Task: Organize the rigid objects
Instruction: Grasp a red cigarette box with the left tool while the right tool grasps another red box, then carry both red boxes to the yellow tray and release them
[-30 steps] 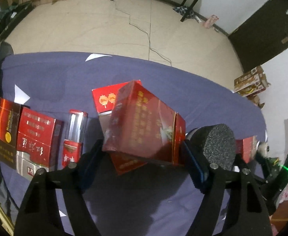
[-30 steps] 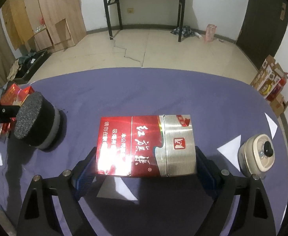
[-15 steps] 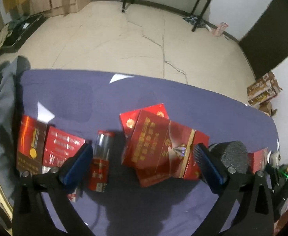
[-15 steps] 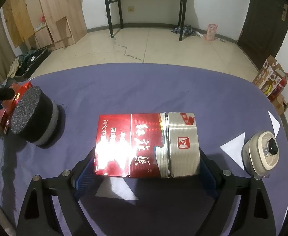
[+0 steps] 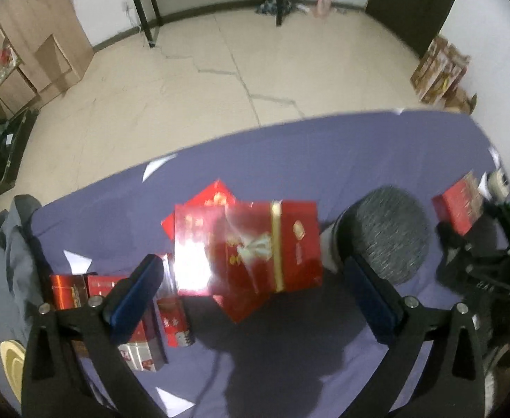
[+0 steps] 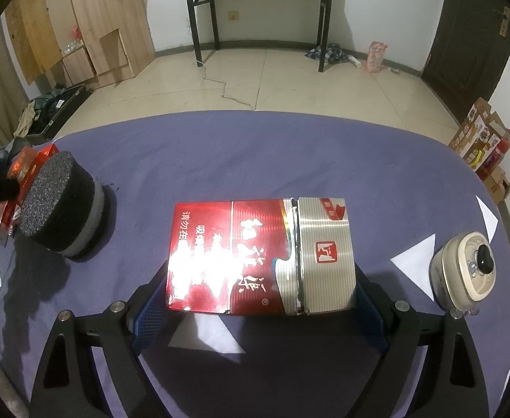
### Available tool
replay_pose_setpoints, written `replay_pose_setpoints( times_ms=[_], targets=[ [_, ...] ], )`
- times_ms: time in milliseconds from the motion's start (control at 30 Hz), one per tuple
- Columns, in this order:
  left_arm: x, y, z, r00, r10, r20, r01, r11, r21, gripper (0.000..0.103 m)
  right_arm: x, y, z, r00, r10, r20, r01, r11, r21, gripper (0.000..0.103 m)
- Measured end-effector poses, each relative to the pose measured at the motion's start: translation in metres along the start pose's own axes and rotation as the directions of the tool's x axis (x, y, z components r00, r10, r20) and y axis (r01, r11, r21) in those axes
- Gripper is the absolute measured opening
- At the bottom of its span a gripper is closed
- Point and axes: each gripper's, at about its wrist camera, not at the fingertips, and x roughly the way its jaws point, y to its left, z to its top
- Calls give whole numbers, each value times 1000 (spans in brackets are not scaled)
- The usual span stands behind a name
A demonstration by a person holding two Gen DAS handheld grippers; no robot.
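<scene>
My left gripper (image 5: 251,285) is open and empty above the purple table. Below it a glossy red box (image 5: 246,245) lies flat on top of other red boxes (image 5: 202,205). More red packs (image 5: 73,289) and a slim red tube pack (image 5: 174,320) lie in a row at the left. My right gripper (image 6: 255,296) is shut on a red-and-silver cigarette carton (image 6: 260,256), its jaws pressing both ends, held just above the cloth. That carton also shows in the left wrist view (image 5: 458,209).
A black foam cylinder (image 6: 58,200) stands left of the carton, also in the left wrist view (image 5: 387,233). A round cream tin (image 6: 465,268) sits at the right edge. White paper triangles (image 6: 415,261) lie on the purple cloth (image 6: 255,153). The floor lies beyond the far edge.
My left gripper has let go of the glossy red box, opened wide and pulled back and turned; the box now rests on the stack. The right gripper holds its carton, slightly nearer.
</scene>
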Motion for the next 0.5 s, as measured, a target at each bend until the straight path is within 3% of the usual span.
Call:
replay_pose_setpoints(
  times_ms=[300,333,367,500],
  targets=[
    [26,-8,1,998,57,-30,-57,998,16,102,1,0,-2,1000,-2,1,2,1000,-4,93],
    [29,-8,2,997,66,-40,-65,997,29,101,1,0,-2,1000,-4,2,4,1000,-6,93],
    [29,-8,1,997,70,-37,-69,997,36,89,1,0,-2,1000,-5,2,5,1000,-5,93],
    [6,10,-5,999,-1,32,2,999,-42,89,-6,3,-2,1000,-16,11,17,1000,-15,89]
  ],
)
